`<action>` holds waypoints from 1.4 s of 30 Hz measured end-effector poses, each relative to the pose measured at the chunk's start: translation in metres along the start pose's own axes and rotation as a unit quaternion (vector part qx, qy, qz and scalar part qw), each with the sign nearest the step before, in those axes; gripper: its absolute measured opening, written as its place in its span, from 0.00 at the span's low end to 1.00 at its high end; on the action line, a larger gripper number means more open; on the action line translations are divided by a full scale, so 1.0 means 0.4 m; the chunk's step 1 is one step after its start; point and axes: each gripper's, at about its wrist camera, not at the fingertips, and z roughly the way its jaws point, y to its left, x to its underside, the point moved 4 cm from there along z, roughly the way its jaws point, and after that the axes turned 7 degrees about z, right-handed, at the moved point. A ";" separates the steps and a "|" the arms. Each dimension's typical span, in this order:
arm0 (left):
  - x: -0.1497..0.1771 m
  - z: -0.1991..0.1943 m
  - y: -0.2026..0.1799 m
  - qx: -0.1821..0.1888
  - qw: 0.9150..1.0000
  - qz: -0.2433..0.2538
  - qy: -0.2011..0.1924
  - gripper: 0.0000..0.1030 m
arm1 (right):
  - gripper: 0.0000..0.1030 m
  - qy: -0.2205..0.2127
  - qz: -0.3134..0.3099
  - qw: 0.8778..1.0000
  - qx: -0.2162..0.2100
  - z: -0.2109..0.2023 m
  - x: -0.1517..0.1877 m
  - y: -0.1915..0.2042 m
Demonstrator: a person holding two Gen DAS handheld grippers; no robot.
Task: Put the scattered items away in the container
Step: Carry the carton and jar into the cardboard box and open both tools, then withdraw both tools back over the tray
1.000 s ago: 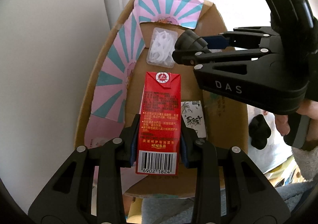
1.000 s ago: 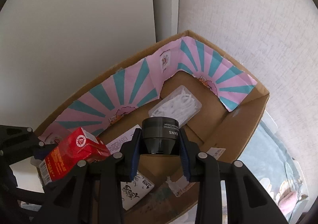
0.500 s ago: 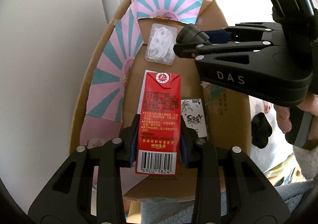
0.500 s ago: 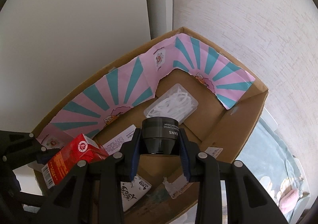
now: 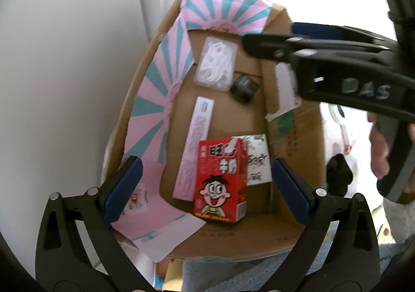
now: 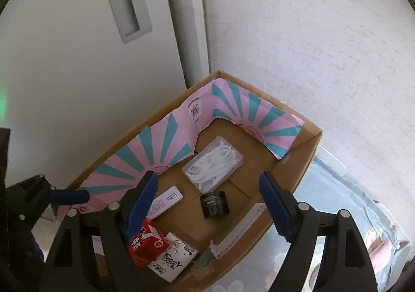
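Observation:
A cardboard box with a pink and teal striped lining is the container; it also shows in the right wrist view. A red drink carton lies inside near the front, also seen in the right wrist view. A small black jar lies on the box floor, blurred in the left wrist view. My left gripper is open and empty above the carton. My right gripper is open and empty above the jar.
Also in the box are a clear case of white floss picks, a long white and pink box and a white packet with black writing. White walls and a door stand behind. A floral cloth lies at right.
Both grippers have opened. The red carton has dropped from my left gripper into the box. The black jar has dropped from my right gripper onto the box floor.

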 end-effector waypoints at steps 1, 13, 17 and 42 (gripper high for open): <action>0.001 0.000 0.002 0.002 1.000 -0.003 0.000 0.96 | 0.75 -0.001 0.004 1.000 0.001 -0.003 0.000 -0.003; -0.011 -0.057 -0.010 0.003 1.000 -0.005 -0.024 0.96 | 0.75 -0.013 0.050 0.999 0.000 -0.051 0.031 -0.047; -0.038 -0.086 -0.029 -0.003 0.999 0.004 -0.040 0.96 | 0.75 -0.027 0.057 0.998 0.014 -0.101 0.038 -0.068; -0.246 -0.130 -0.569 0.091 0.964 0.231 -0.098 0.97 | 0.75 -0.108 0.272 0.934 0.205 -0.483 0.363 -0.525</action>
